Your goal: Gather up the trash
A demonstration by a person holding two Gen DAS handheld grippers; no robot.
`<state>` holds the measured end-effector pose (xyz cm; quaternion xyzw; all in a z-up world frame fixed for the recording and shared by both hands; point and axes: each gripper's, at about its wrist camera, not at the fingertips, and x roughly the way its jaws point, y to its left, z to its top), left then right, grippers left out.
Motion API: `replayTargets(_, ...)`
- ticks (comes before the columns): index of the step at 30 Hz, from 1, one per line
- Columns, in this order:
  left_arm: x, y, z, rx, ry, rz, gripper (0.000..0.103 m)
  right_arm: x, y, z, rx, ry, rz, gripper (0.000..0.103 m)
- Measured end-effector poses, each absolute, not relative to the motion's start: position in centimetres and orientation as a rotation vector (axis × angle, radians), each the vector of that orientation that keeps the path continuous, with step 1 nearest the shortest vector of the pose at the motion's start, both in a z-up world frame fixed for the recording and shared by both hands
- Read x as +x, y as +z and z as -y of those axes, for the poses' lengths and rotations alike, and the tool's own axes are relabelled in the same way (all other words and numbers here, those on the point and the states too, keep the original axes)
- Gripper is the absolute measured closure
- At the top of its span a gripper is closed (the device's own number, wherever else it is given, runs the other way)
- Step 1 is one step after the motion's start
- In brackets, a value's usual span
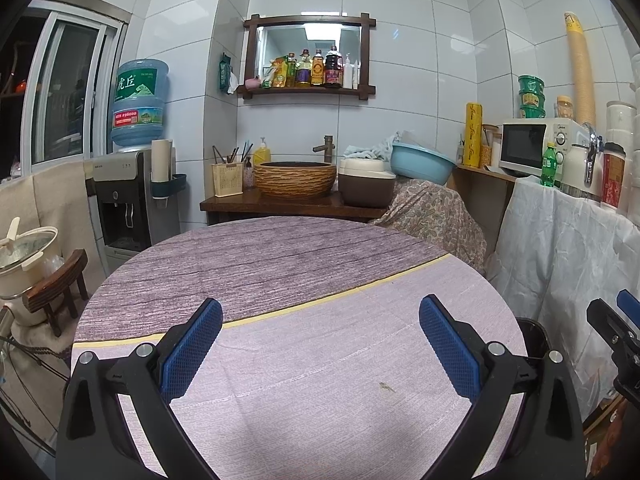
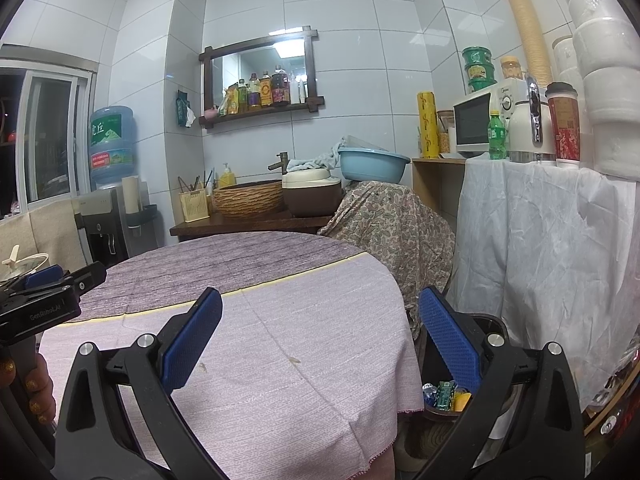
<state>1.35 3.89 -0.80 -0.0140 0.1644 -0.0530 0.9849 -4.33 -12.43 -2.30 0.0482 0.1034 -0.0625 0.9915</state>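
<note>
My left gripper [image 1: 320, 304] is open above the round table [image 1: 280, 264] with its lilac and purple cloth, nothing between its blue pads. My right gripper [image 2: 320, 294] is open too and hangs over the table's right edge. Below its right finger stands a dark bin [image 2: 490, 322] holding several colourful wrappers [image 2: 442, 394]. In the left wrist view the bin [image 1: 534, 338] peeks out behind the table's right rim. No loose trash shows on the cloth, only small brown marks [image 2: 295, 359]. A hand [image 2: 36, 384] holds the left gripper [image 2: 68, 274] at the table's left side.
A floral-covered object [image 2: 384, 224] topped by a blue basin [image 2: 372, 166] stands behind the bin. A white-draped counter [image 2: 540, 248] with a microwave [image 2: 476, 124] and bottles fills the right. Behind the table is a wooden counter with a basket-style basin [image 1: 296, 178]; a stool [image 1: 56, 288] is at left.
</note>
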Motion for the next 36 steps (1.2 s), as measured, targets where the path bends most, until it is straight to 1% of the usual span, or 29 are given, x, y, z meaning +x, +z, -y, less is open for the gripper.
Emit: replayTargets(36, 1.63, -0.53, -3.94, -0.027, -0.100, -0.347, 0.005, -4.36, -2.39, 12.20, 0.097, -0.126, -0.211, 0.006)
